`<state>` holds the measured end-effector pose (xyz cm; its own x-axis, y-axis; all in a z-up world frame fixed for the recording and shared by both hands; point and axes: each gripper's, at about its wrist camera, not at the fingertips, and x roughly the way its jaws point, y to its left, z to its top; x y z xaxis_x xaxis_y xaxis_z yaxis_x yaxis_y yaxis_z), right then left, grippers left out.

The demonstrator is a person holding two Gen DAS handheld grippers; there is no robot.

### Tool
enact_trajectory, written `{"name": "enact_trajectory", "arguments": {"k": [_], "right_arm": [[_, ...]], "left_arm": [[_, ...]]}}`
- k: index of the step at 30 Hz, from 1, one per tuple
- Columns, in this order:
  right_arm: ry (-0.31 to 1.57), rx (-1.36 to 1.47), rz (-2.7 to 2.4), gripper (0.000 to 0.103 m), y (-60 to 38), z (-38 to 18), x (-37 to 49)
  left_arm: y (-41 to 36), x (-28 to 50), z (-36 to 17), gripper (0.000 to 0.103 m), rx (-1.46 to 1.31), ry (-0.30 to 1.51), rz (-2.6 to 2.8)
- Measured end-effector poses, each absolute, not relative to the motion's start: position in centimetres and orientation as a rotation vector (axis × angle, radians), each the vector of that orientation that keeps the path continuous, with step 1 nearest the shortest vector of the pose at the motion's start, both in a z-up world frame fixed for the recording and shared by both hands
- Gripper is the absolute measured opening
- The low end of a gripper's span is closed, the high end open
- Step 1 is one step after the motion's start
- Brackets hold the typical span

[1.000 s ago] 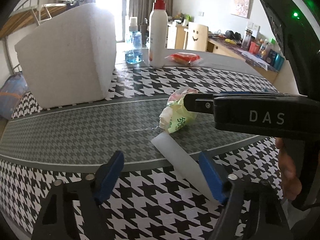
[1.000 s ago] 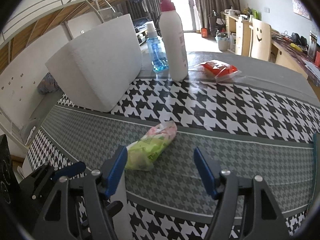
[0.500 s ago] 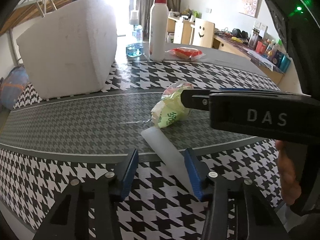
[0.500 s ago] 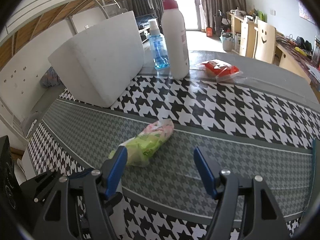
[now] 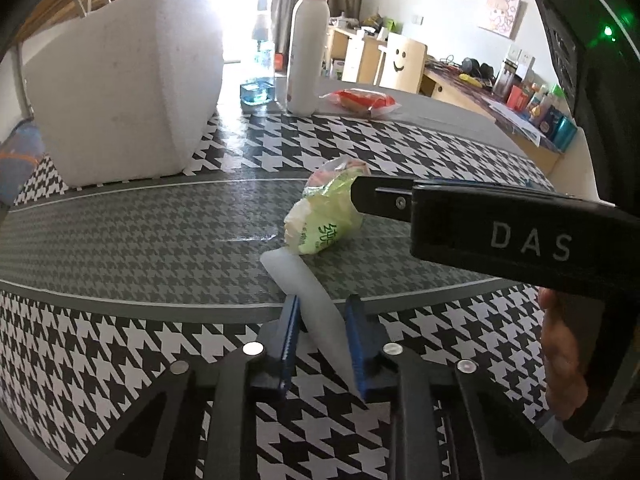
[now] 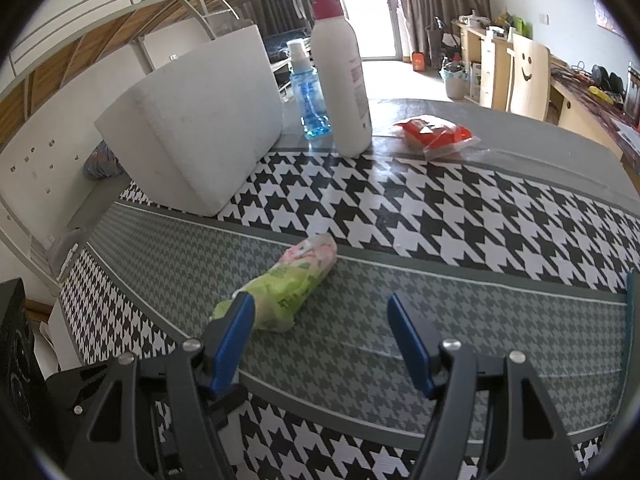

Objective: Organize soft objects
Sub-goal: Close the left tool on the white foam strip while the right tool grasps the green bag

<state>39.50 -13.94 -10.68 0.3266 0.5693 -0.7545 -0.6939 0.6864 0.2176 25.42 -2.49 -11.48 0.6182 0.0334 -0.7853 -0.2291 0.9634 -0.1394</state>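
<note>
My left gripper [image 5: 322, 330] is closing its jaws around a white foam strip [image 5: 302, 284] that lies on the houndstooth table [image 5: 120, 220]. The strip runs between my blue pads [image 5: 290, 330], and they look to be touching its sides, though I cannot tell how firmly they press. The strip's far end reaches a green wrapped pack [image 5: 326, 216] and sits just beside it, on the grey band of the cloth.

My right gripper [image 6: 320, 340] hangs with its jaws wide and nothing between them. The pack [image 6: 288, 284] lies just past my left pad [image 6: 234, 342], near it but outside the gap. In the left view the right gripper's black body crosses in front of the pack, with a hand [image 5: 564, 360] on its handle.

Farther back stand a white foam box [image 6: 192, 132], a pump bottle [image 6: 340, 76] and a blue spray bottle [image 6: 306, 92] close together, and a red packet [image 6: 434, 132] lies near them.
</note>
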Motion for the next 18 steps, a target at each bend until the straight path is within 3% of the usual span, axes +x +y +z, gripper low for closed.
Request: {"name": "enact_trajectory", "arguments": {"k": [4,18], "right_arm": [[0.929,-0.149,0.827,0.073,-13.9,-10.8,39.7],[0.950,-0.164,0.816,0.073,-12.7,-11.1,39.4]], "left_arm": [[-2.0,25.2,-10.9,0.009,-0.230,0.869,0.149],[-0.1,23.7,-10.0,0.009,-0.218,0.835,0.131]]}}
